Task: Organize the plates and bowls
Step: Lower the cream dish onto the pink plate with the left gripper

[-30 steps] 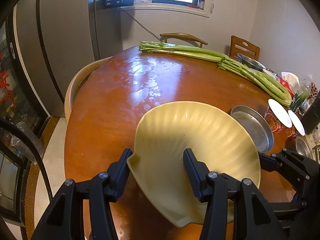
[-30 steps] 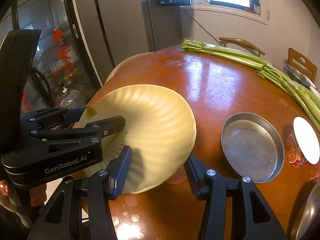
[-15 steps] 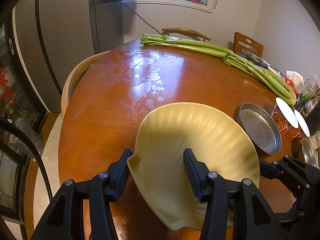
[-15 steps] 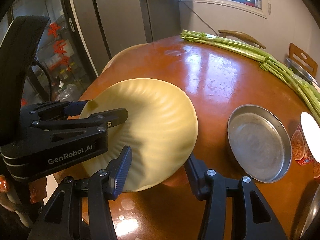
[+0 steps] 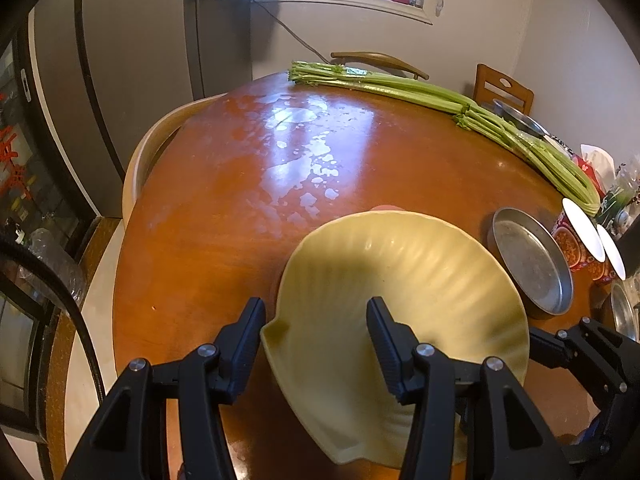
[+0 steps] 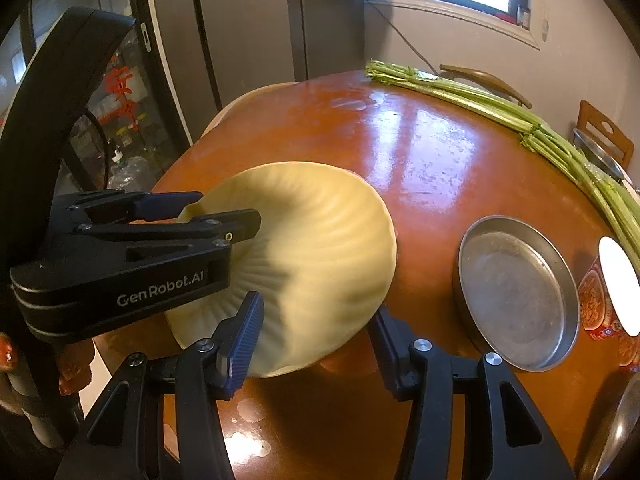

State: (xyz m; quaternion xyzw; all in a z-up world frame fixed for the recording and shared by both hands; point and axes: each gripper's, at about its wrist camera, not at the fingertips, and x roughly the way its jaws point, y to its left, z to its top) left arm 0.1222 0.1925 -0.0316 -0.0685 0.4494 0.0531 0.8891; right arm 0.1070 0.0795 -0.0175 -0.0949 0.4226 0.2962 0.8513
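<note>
A yellow shell-shaped plate (image 5: pixel 404 300) is tilted up above the brown table (image 5: pixel 248 200). In the left wrist view its narrow corner sits between the fingers of my left gripper (image 5: pixel 316 344), one finger under the plate and one inside it. In the right wrist view the plate's ribbed underside (image 6: pixel 320 264) faces me; my left gripper (image 6: pixel 212 216) pinches its left rim. My right gripper (image 6: pixel 316 340) is open below the plate's lower edge, which lies between its fingers without a visible grip. A round metal pan (image 6: pixel 516 292) rests on the table to the right.
Long celery stalks (image 5: pixel 440 100) lie across the table's far side. Red cups with white lids (image 5: pixel 580 236) and more metal dishes (image 5: pixel 516 120) crowd the right edge. A wooden chair back (image 5: pixel 148 160) curves at the table's left edge. A cabinet stands to the left.
Both grippers and the plate have drawn slightly back and left from the metal pan. The plate stays tilted in my left gripper; my right gripper stays open under it.
</note>
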